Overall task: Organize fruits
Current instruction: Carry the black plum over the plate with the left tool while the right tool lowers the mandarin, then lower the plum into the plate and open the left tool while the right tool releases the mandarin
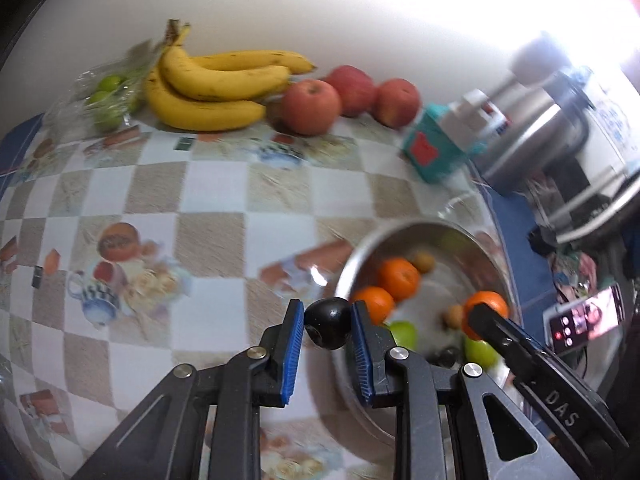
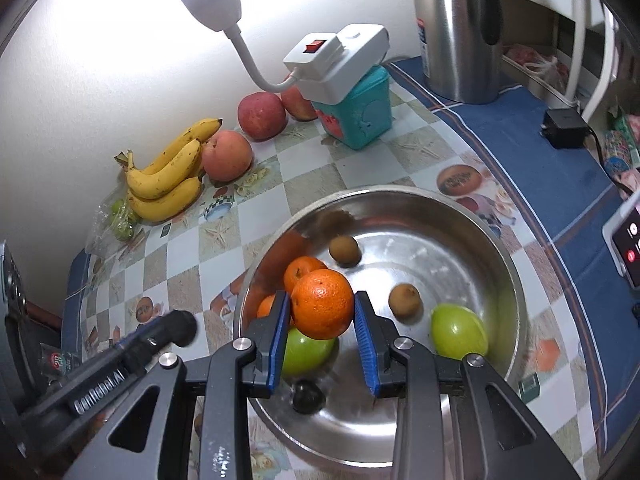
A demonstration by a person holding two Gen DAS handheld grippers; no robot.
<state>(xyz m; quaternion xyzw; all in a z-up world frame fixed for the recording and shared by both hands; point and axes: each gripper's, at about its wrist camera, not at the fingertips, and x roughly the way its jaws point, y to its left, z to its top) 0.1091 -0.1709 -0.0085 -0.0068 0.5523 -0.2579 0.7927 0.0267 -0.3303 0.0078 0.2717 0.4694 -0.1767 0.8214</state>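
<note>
While both grippers lift fruit out of a steel bowl (image 2: 472,236), sorting onto the checked tablecloth (image 1: 208,216) looks to be under way.

Nearest in the left wrist view, the left gripper (image 1: 327,322) pinches a small dark round fruit (image 1: 327,328), possibly a plum, between its blue pads, just outside the bowl's rim at lower centre. In the right wrist view, the right gripper (image 2: 322,306) is clamped on an orange (image 2: 322,304) above the bowl's lower left, probably bound for a group of its own. Below it lie two green fruits (image 2: 458,330), two more oranges, small brown fruits (image 2: 404,300) and another dark one. Lettering on the grippers reads "DAS" on one; the other's is too blurred to read. Farther off, at upper left, bananas (image 2: 164,188), red apples (image 2: 228,154) and bagged green fruit already sit grouped by kind along the wall, beside a teal box (image 2: 360,116) and kettle (image 2: 456,32).
</note>
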